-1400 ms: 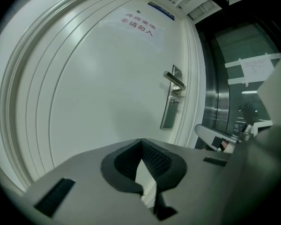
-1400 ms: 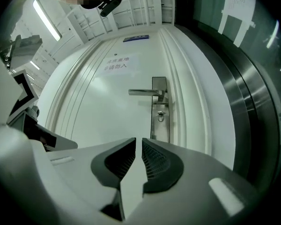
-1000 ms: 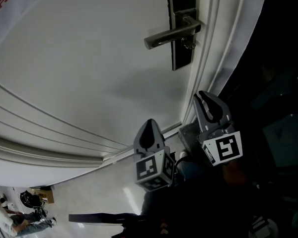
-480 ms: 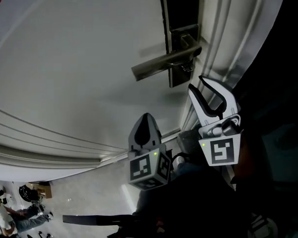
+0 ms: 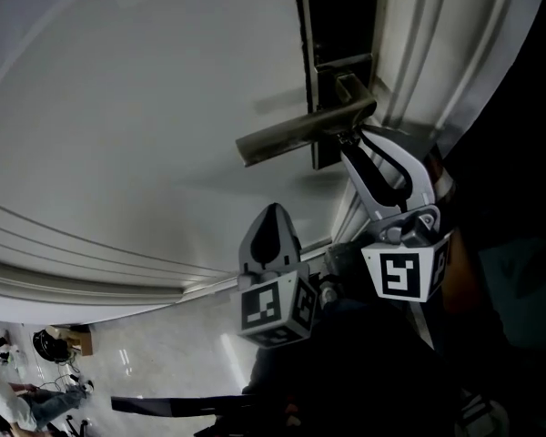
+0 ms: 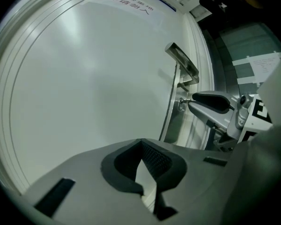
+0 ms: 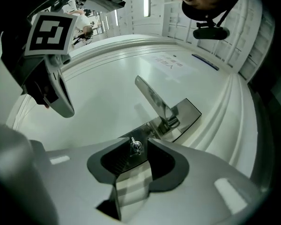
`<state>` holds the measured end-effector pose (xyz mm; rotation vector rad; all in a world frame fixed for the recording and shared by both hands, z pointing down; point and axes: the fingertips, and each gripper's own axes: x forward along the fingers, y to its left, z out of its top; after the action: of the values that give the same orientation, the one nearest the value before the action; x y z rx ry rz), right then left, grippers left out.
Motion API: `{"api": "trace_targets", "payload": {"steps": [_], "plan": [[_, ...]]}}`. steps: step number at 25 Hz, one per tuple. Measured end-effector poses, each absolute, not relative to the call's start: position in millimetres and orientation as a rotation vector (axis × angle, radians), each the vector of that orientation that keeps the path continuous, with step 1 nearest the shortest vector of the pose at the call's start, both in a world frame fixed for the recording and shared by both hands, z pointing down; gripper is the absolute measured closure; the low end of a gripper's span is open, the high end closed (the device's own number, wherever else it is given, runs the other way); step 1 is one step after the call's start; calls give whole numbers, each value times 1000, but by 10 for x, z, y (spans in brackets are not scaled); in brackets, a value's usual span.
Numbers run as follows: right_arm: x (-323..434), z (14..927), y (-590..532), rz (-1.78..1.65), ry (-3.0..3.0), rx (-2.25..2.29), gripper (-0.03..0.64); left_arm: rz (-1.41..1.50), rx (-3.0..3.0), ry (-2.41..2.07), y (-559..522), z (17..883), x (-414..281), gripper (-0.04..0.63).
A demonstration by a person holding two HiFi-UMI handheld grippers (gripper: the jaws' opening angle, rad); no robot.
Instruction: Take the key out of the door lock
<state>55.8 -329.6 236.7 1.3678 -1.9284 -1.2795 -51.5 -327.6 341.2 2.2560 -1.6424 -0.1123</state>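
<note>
Smooth, matt white-painted door (image 5: 146, 107). Brushed metal lever handle (image 5: 291, 135) on glossy, reflective metal lock plate (image 7: 189, 116); shiny metal key (image 7: 136, 146). Matt grey plastic on right claw (image 7: 136, 156) and left claw (image 6: 143, 158), with dark ribbed pads (image 7: 113, 159). Glossy pale floor (image 5: 164, 353).

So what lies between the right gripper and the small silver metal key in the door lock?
Nothing. In the right gripper view the small silver metal key sits bare at the mouth of the right gripper, jaws apart.

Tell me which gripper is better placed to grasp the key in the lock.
The right gripper: its open jaws are at the key, which shows between them; the left gripper hangs lower, shut, away from the lock.
</note>
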Motion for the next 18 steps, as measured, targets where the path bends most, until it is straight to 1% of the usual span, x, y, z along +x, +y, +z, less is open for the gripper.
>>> {"api": "trace_targets", "payload": {"steps": [11, 13, 18], "plan": [[532, 2378, -3456, -1322, -1721, 1351, 536, -134, 2306, -1546, -3443, 3361, -500, 595], [535, 2385, -3467, -1336, -1678, 1351, 563, -132, 2305, -1532, -3458, 3382, -501, 595], [528, 2388, -3486, -1351, -1647, 1357, 586, -125, 2321, -1501, -3491, 3396, -465, 595]]}}
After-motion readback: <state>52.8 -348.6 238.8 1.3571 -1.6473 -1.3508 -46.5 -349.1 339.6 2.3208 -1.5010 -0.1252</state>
